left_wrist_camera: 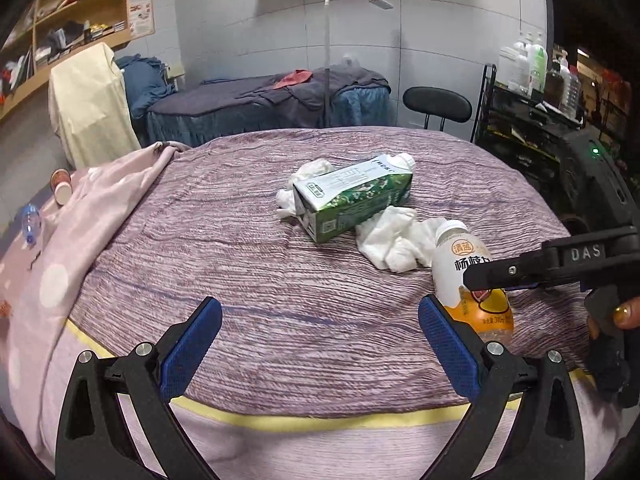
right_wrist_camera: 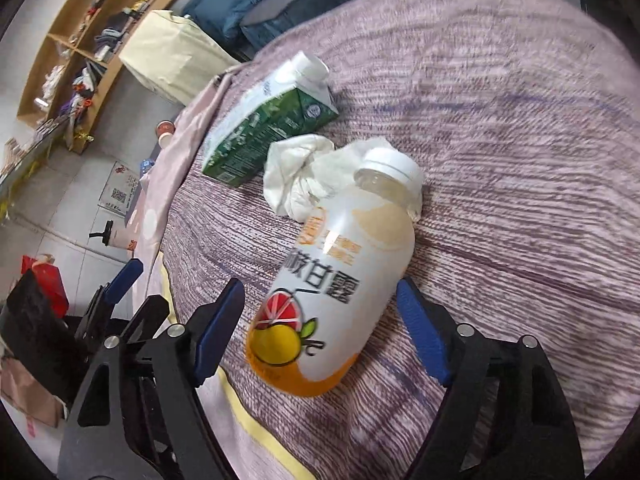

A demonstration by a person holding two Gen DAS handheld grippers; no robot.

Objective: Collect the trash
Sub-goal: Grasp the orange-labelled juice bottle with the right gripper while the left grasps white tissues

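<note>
Left wrist view: the left gripper (left_wrist_camera: 320, 344) hovers above a bed (left_wrist_camera: 280, 280) covered in a purple striped spread, its blue-padded jaws spread wide with nothing between them. Near the middle of the bed a green and white drink carton (left_wrist_camera: 352, 196) lies on its side. One crumpled white tissue (left_wrist_camera: 304, 178) sits behind it, touching it, and a second crumpled tissue (left_wrist_camera: 394, 242) lies just in front of it. A white and orange drink bottle (left_wrist_camera: 468, 276) lies at the right, touching that second tissue. The right gripper (left_wrist_camera: 484, 276) reaches in from the right edge, one black finger crossing in front of the bottle. A pink dotted blanket (left_wrist_camera: 60, 264) hangs over the bed's left side.

Right wrist view: the right gripper (right_wrist_camera: 320, 328) points down at the bottle (right_wrist_camera: 340, 280), which lies between its two blue pads. The jaws stand apart and neither pad touches the bottle, so it is not gripped. The bottle's white cap rests against the tissue (right_wrist_camera: 300, 168), and the carton (right_wrist_camera: 268, 124) lies just beyond. The left gripper (right_wrist_camera: 120, 280) shows at the lower left
</note>
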